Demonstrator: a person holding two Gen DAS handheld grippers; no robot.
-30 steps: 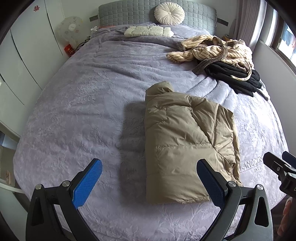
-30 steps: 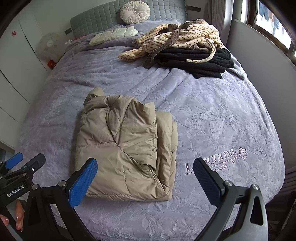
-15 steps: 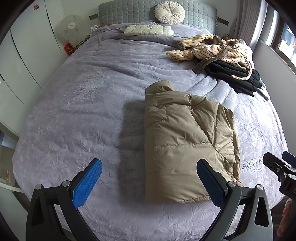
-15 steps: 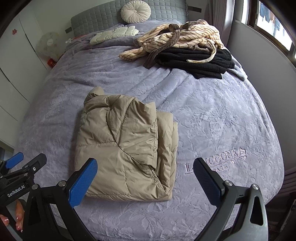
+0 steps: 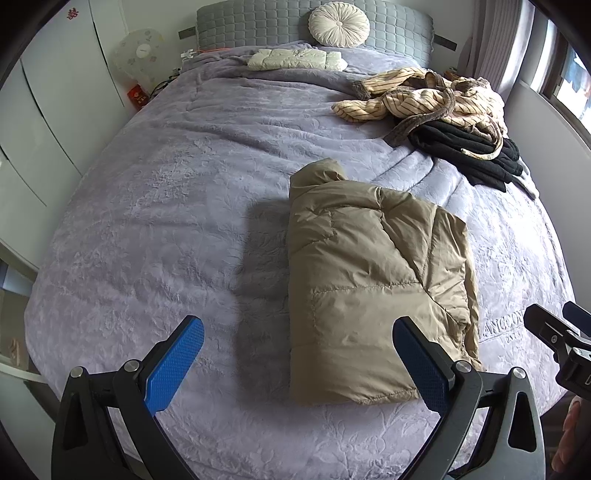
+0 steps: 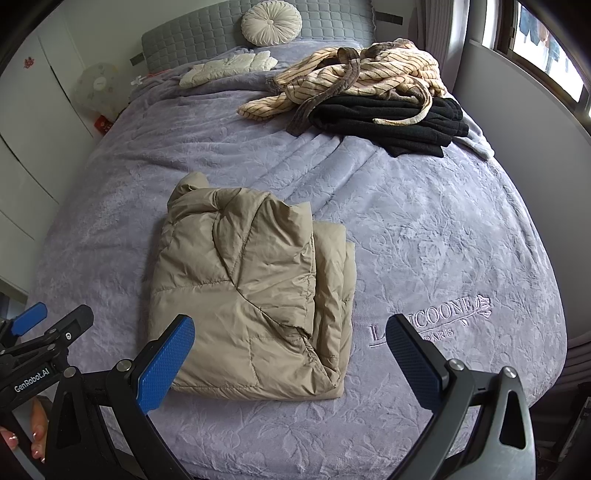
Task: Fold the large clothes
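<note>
Tan puffer jacket (image 5: 373, 280) w/ slightly shiny quilted nylon-like cloth, lilac bedspread (image 5: 177, 206) plush embossed fleece, matt, black plastic grippers w/ textured blue pads (image 6: 166, 363), striped fuzzy robe (image 6: 354, 79)

Lavender bed (image 5: 155, 206) carries folded tan jacket (image 5: 369, 280), clothes heap (image 5: 443, 110), cushion (image 5: 339, 22)

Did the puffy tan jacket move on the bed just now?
No. The tan jacket lies in the same spot beside the stitched logo on the purple blanket, folded the same way. Both tools are open and hold nothing.
</note>
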